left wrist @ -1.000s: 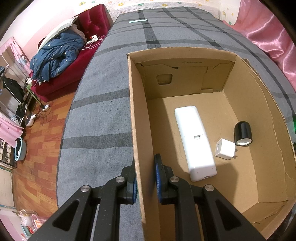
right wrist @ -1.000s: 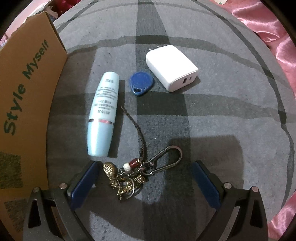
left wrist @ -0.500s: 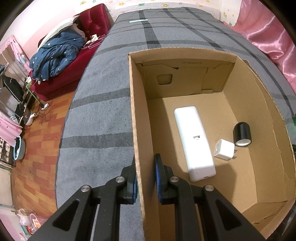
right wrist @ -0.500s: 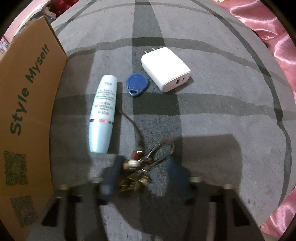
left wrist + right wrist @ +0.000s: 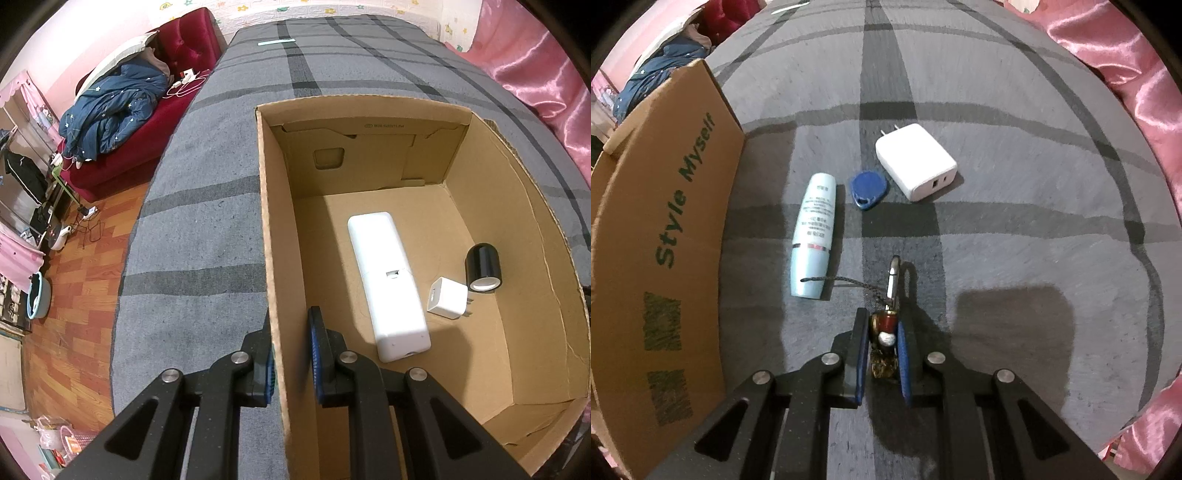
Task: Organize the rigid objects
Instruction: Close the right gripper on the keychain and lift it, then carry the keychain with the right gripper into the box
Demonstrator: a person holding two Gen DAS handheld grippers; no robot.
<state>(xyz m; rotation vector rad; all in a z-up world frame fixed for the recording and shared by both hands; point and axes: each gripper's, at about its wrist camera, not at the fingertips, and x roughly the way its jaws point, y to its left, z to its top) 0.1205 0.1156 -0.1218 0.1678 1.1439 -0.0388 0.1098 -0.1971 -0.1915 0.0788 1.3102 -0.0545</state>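
While clamped on the keychain (image 5: pixel 884 339), right tool (image 5: pixel 881 354) risks snagging trailing cord on bottle (image 5: pixel 813 236) just ahead-left; left tool (image 5: pixel 291 354) pinching box (image 5: pixel 273 236) wall.

The keychain's (image 5: pixel 884 345) lower charms are hidden between the right gripper (image 5: pixel 882 354) pads. At nine o'clock the cardboard box (image 5: pixel 665 221) is cut off by the picture's edge; small print on the pale blue tube (image 5: pixel 812 236) is unreadable.

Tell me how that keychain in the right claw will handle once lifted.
The keychain is probably floppy: its cord trails loose and the carabiner sticks out ahead of the right claw. Expect swinging. The pinched beads look rounded, so they may slip.
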